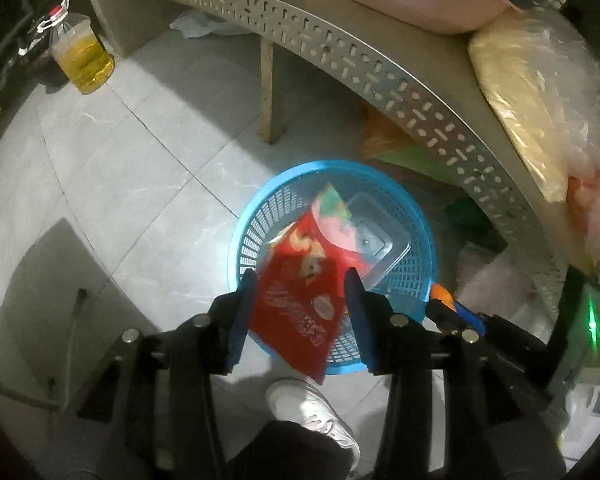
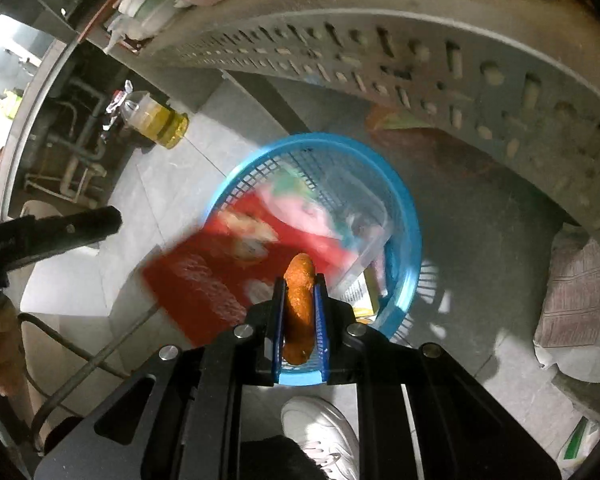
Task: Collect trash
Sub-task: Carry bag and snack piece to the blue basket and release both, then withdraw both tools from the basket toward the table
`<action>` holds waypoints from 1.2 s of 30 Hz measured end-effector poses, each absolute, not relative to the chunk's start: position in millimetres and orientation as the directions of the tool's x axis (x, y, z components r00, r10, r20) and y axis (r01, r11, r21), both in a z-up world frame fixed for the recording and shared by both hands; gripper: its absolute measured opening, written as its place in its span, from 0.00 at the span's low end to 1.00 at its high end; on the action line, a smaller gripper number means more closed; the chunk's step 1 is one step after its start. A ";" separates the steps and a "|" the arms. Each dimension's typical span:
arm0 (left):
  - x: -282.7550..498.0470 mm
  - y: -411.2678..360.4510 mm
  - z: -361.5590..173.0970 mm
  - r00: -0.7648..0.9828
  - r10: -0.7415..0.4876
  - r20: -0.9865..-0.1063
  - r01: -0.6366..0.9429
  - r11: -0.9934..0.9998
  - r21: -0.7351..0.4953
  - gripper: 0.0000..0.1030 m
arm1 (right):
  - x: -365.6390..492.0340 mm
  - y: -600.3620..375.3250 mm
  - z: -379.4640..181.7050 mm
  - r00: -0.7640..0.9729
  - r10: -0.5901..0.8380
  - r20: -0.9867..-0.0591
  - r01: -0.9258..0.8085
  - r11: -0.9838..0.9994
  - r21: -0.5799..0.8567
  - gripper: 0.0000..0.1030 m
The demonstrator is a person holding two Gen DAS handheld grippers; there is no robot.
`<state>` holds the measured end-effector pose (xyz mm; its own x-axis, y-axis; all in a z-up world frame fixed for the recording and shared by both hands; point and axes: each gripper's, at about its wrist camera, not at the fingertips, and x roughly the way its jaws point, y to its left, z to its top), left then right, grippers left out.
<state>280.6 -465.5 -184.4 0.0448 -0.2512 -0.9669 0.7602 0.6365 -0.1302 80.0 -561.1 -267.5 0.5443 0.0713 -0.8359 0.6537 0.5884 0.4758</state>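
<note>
Seen from the white sneaker (image 1: 314,416), the left claw (image 1: 300,312) stands just above it: a matte black frame with blue pads on the inner faces of its fingers (image 1: 241,316) and round silver screw heads along its arms. The right claw (image 2: 300,320) is built alike, black with ribbed blue pads and silver screws. Beside the sneaker shows a dark trouser leg (image 1: 296,448). A black cable (image 2: 80,368) loops left of the sneaker.

Oil bottle (image 1: 85,62) on tiled floor (image 1: 112,168) — white sneaker (image 1: 312,412) below.
</note>
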 end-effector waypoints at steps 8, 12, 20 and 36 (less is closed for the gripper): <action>277.0 -452.3 -146.9 0.062 -0.307 -0.950 0.775 0.615 -0.149 0.43 | 106.2 -567.1 -274.4 0.527 0.082 -0.846 0.646 0.609 0.461 0.16; 272.7 -432.3 -105.9 0.084 -0.381 -0.921 0.772 0.609 -0.182 0.47 | 124.4 -570.7 -270.6 0.524 0.061 -0.849 0.638 0.633 0.439 0.53; 249.4 -363.9 -29.9 0.184 -0.496 -0.848 0.781 0.598 -0.180 0.56 | 109.8 -562.1 -248.1 0.544 -0.021 -0.839 0.657 0.633 0.410 0.55; 181.7 -167.0 29.3 0.382 -0.581 -0.719 0.687 0.699 -0.200 0.66 | 42.4 -457.5 -126.7 0.650 -0.011 -0.760 0.475 0.787 0.394 0.71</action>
<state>181.7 -167.0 29.3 0.3822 -0.5810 -0.7186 0.6866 0.6990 -0.2000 42.4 -457.5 -126.7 0.6497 -0.0115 -0.7601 0.4748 0.7870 0.3940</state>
